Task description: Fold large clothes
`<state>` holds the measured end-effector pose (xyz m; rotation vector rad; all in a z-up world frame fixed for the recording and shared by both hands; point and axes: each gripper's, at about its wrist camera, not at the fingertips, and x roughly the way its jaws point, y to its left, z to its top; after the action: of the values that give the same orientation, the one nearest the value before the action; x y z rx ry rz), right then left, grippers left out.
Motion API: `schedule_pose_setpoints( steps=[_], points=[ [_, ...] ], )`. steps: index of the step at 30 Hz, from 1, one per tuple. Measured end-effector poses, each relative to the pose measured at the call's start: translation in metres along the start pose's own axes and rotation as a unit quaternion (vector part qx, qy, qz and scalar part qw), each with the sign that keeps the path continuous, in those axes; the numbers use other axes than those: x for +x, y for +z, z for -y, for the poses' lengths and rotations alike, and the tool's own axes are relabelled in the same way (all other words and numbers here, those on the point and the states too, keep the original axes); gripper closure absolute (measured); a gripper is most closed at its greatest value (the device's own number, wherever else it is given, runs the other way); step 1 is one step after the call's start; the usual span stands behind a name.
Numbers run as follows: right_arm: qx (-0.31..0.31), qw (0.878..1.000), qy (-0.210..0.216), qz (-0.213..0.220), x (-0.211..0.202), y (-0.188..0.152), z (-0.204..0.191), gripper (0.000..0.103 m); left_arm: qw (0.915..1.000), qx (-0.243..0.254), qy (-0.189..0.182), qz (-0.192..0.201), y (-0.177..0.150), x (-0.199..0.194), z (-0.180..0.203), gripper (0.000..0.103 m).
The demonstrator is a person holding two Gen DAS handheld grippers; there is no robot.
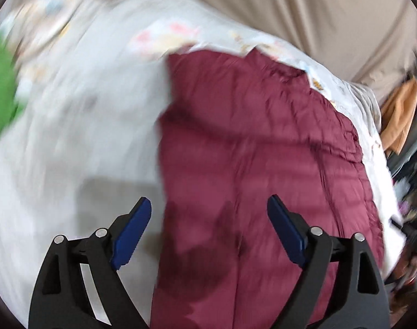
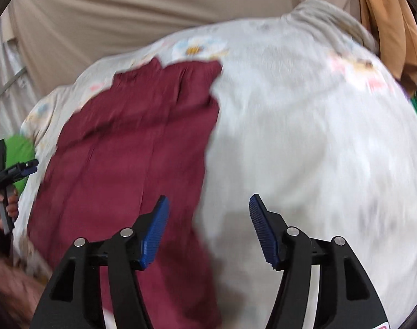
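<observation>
I am holding my left gripper (image 1: 208,227) with its jaws spread and empty above the maroon quilted jacket (image 1: 249,142), which is lying on the pale floral quilt (image 1: 79,104). My right gripper (image 2: 208,229) is hanging released too, gripping nothing. With both let go, the puffy fold risks springing apart.

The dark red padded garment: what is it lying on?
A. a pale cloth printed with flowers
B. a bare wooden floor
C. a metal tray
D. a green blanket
A: the dark red garment is spread flat on a pale flower-printed cloth, whose printed edge shows past the garment's far end in both wrist views; the green fabric lies only off to the side.
</observation>
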<state>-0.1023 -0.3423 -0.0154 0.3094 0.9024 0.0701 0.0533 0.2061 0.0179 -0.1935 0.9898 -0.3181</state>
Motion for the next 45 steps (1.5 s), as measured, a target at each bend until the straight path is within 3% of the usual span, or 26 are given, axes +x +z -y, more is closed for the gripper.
schedule_pose_setpoints(
  steps=[2,5,10,14,15,16,17,19,24,30,34,36,38,40,45],
  points=[
    [-0.001,1.0,0.025,-0.017,-0.001,-0.026,-0.008,0.04,0.9989,-0.04,-0.024,0.001,-0.028,-0.012,-0.016,0.019],
    [-0.011,0.999,0.018,-0.027,0.005,-0.051,-0.021,0.035,0.9966,-0.069,-0.046,0.0,-0.056,-0.018,-0.026,0.019],
    [0.048,0.998,0.039,-0.004,0.016,-0.063,-0.02,0.033,0.9958,-0.084,-0.035,-0.014,-0.087,-0.011,-0.027,0.019],
    [0.087,0.994,0.062,0.017,0.016,-0.065,-0.011,0.035,0.9975,-0.057,-0.039,-0.016,-0.093,-0.011,-0.01,0.023],
    [0.083,0.995,0.06,0.017,0.016,-0.065,-0.013,0.037,0.9977,-0.053,-0.039,-0.018,-0.096,-0.012,-0.009,0.034],
    [0.075,0.995,0.061,0.017,0.016,-0.066,-0.017,0.046,0.9979,-0.046,-0.039,-0.022,-0.098,-0.012,-0.007,0.049],
    [0.073,0.995,0.073,0.015,0.014,-0.068,-0.018,0.071,0.9978,-0.043,-0.044,-0.024,-0.097,-0.013,-0.006,0.058],
    [0.072,0.993,0.095,0.024,0.007,-0.068,-0.024,0.088,0.9971,-0.044,-0.061,-0.012,-0.097,-0.023,-0.006,0.089],
    [0.024,0.987,0.136,0.087,-0.04,-0.058,-0.044,0.095,0.9879,-0.047,-0.124,0.08,-0.087,-0.087,-0.002,0.095],
    [-0.046,0.958,0.186,0.212,-0.123,-0.049,-0.066,0.096,0.9632,-0.029,-0.175,0.202,-0.077,-0.178,0.014,0.096],
    [-0.016,0.935,0.218,0.281,-0.161,-0.033,-0.056,0.096,0.9478,-0.026,-0.185,0.258,-0.071,-0.214,0.022,0.096],
    [0.015,0.929,0.229,0.291,-0.162,-0.019,-0.045,0.096,0.9456,-0.029,-0.186,0.266,-0.061,-0.216,0.025,0.096],
    [0.047,0.93,0.23,0.283,-0.151,0.004,-0.036,0.096,0.9494,-0.03,-0.177,0.258,-0.043,-0.205,0.03,0.096],
    [0.053,0.939,0.204,0.271,-0.133,0.029,-0.038,0.096,0.9586,-0.021,-0.147,0.243,-0.017,-0.183,0.036,0.096],
    [0.077,0.963,0.147,0.213,-0.054,0.107,-0.03,0.096,0.9793,-0.023,-0.064,0.19,0.052,-0.087,0.038,0.096]
  ],
)
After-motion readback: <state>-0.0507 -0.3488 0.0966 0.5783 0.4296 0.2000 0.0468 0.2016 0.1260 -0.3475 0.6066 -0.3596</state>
